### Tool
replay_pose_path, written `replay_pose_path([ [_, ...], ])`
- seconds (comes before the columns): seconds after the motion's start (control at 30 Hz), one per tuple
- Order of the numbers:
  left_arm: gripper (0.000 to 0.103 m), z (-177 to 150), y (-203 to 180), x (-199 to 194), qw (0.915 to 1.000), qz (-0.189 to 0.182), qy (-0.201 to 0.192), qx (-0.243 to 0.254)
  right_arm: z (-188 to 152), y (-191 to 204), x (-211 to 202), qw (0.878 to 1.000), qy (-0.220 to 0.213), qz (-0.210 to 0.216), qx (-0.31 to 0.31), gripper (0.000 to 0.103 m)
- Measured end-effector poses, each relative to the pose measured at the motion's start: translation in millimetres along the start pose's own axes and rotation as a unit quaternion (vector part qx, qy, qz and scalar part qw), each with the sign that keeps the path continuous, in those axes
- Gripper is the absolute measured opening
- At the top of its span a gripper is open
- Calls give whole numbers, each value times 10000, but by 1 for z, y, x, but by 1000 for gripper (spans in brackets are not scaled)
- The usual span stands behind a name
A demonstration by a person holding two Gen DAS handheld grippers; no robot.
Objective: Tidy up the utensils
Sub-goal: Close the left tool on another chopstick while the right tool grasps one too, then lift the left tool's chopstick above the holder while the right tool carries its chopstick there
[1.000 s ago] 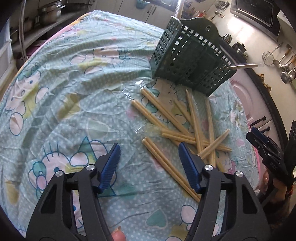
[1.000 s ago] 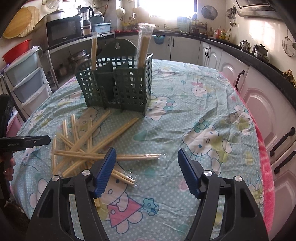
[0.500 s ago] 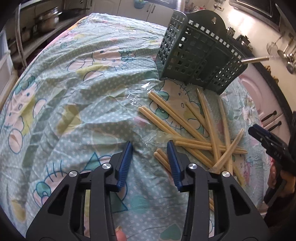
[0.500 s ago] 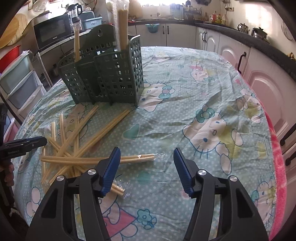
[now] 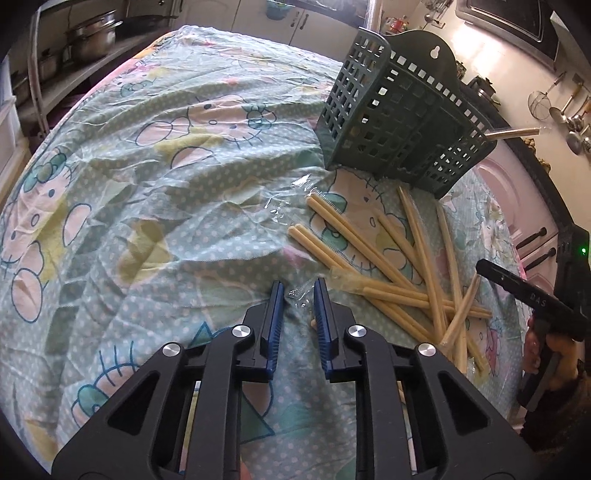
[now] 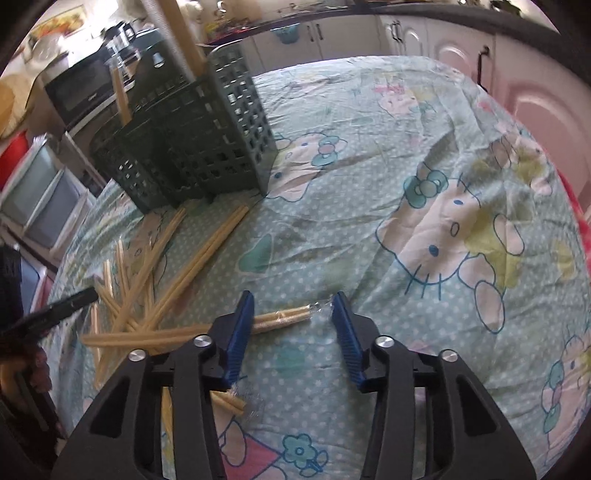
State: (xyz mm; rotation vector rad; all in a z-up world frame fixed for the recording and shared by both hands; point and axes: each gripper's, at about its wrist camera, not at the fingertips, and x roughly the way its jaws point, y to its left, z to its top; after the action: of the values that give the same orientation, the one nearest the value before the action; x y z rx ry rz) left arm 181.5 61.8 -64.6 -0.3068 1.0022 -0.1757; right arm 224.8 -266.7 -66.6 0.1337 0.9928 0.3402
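Observation:
Several wrapped pairs of pale chopsticks [image 5: 402, 266] lie scattered on the patterned tablecloth [image 5: 155, 206], in front of a dark green slotted utensil caddy [image 5: 402, 122] that holds some upright chopsticks [image 6: 184, 44]. My left gripper [image 5: 298, 291] has its jaws narrowed around the clear wrapper end of one pair; a small gap still shows. My right gripper [image 6: 291, 306] is open and low over the tip of a wrapped pair [image 6: 284, 318], which lies between its fingers. The caddy also shows in the right wrist view [image 6: 195, 147].
The table's right edge runs beside pink cabinet doors [image 5: 517, 192]. Shelves with pots [image 5: 92, 33] stand far left. The right gripper's body [image 5: 532, 299] shows at the right of the left wrist view. Storage drawers [image 6: 40, 195] stand beyond the table.
My left jaws have narrowed from wide open to a small gap and moved forward onto a wrapper end. My right gripper has dropped lower and closer over a wrapped pair.

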Motion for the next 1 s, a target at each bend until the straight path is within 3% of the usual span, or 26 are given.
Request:
replay_pose_path([
  [0.17, 9, 0, 1, 1, 10000, -35, -17, -23, 0, -2, 3, 10000, -29, -91, -11, 19],
  [0.33, 6, 0, 4, -1, 9999, -84, -12, -72, 2, -3, 1, 9999, -123, -81, -7, 7],
  [0.67, 2, 0, 14, -15, 9986, -445, -106, -274, 12, 8, -32, 9980, -591, -50, -227, 5],
  [1.0, 2, 9, 1, -51, 9964, -630, -546, -152, 23, 47, -72, 9884, -1153, -82, -989, 5],
])
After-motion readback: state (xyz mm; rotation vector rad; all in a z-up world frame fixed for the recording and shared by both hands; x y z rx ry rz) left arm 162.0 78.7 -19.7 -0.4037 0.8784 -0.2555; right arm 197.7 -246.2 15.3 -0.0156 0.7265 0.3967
